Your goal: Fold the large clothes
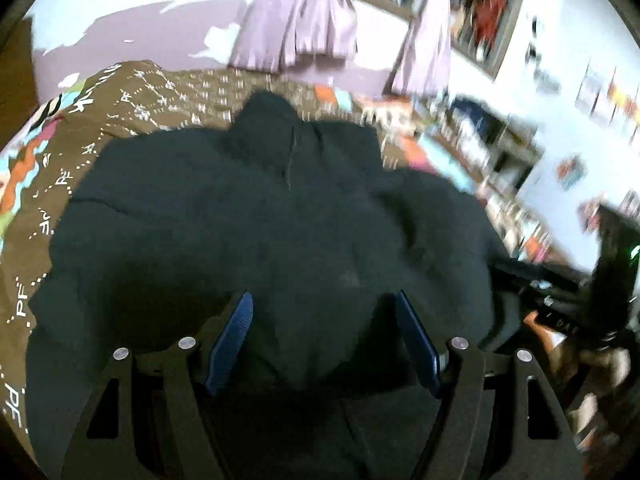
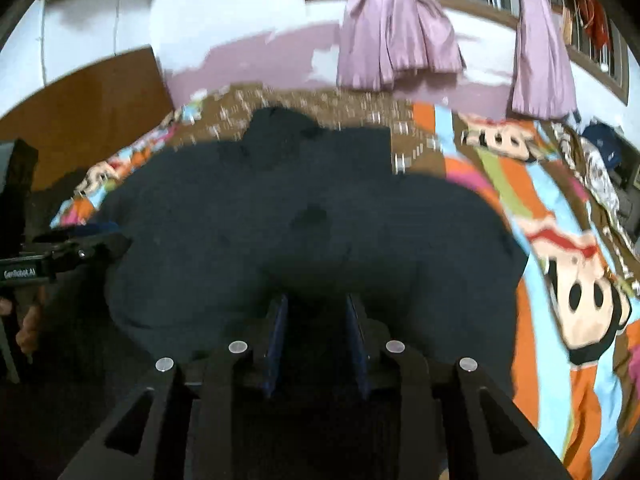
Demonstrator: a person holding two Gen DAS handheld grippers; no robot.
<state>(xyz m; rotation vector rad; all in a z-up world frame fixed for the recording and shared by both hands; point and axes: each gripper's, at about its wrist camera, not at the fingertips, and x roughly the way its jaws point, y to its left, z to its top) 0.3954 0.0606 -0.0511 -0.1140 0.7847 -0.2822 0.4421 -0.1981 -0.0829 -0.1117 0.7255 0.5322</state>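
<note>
A large dark hooded garment (image 1: 256, 216) lies spread on the patterned bed, hood end pointing away. My left gripper (image 1: 324, 300) hovers over its near hem with the blue pads wide apart and nothing between them. My right gripper (image 2: 318, 300) is at the garment's (image 2: 304, 220) near edge; its blue pads stand narrowly apart with dark cloth bunched between them, and the frame does not show whether they clamp it. Each gripper shows in the other's view: the right one (image 1: 560, 300) at the right, the left one (image 2: 60, 256) at the left.
The bed cover (image 2: 560, 288) is brown with bright cartoon print. Purple curtains (image 2: 400, 40) hang over a barred window behind the bed. A wooden headboard (image 2: 80, 92) stands at the left. Cluttered shelves (image 1: 500, 152) stand at the right.
</note>
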